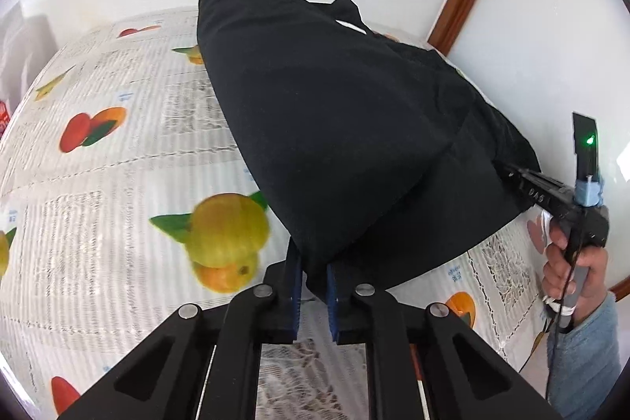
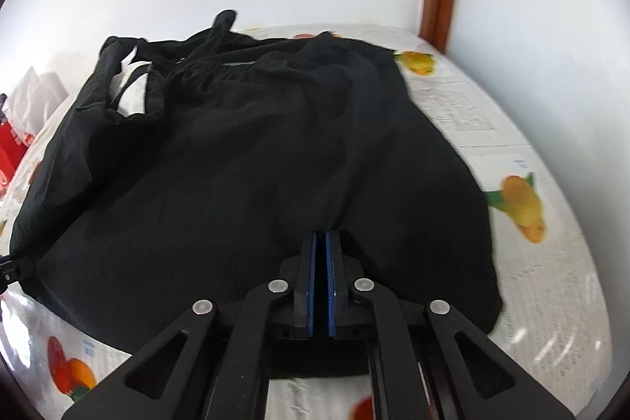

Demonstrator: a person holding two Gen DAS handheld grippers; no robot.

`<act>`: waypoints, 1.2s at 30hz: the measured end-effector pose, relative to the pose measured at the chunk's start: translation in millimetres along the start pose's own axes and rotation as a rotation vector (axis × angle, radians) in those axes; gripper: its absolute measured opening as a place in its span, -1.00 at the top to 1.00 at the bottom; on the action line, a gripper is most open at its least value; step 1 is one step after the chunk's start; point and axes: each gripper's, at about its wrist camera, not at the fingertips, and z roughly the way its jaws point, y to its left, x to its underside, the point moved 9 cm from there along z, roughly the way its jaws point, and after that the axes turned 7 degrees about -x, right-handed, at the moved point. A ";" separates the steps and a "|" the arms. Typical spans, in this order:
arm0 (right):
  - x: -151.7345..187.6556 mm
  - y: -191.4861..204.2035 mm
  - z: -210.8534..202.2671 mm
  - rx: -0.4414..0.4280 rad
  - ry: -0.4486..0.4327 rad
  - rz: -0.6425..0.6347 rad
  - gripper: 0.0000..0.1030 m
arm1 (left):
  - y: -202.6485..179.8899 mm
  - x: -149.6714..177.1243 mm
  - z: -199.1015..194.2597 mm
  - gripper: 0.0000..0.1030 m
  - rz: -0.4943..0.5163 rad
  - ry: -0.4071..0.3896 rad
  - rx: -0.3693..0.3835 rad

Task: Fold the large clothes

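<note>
- Both claws are clamped on the black garment: left gripper and right gripper hold its near hem.
- Garment lies on the fruit-print tablecloth.
- Better to lift both corners evenly, keeping the hem tight.

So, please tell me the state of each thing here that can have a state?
Black garment: spread on the table, near edge pinched by both claws.
Left claw: shut on the garment's edge.
Right claw: shut on the garment's edge.
Fruit-print tablecloth: lying flat under the garment.
</note>
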 end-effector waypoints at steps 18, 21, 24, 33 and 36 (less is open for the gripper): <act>-38.9 100.6 23.3 -0.097 0.054 -0.136 0.99 | 120.4 18.3 -29.6 0.81 -0.141 -0.037 -0.091; -54.3 106.8 6.5 -0.162 0.020 -0.106 0.90 | 127.1 20.8 -29.8 0.74 -0.144 -0.028 -0.073; -68.9 125.3 -3.3 -0.239 0.007 -0.097 0.18 | 129.3 23.9 -32.6 0.71 -0.132 -0.039 -0.066; -83.8 191.4 10.0 -0.353 0.038 -0.108 -0.35 | 108.5 21.9 -30.3 -0.11 -0.113 -0.062 -0.038; -81.0 202.5 24.6 -0.367 0.063 -0.092 -0.35 | 105.9 19.2 -21.3 -0.14 -0.110 -0.049 -0.028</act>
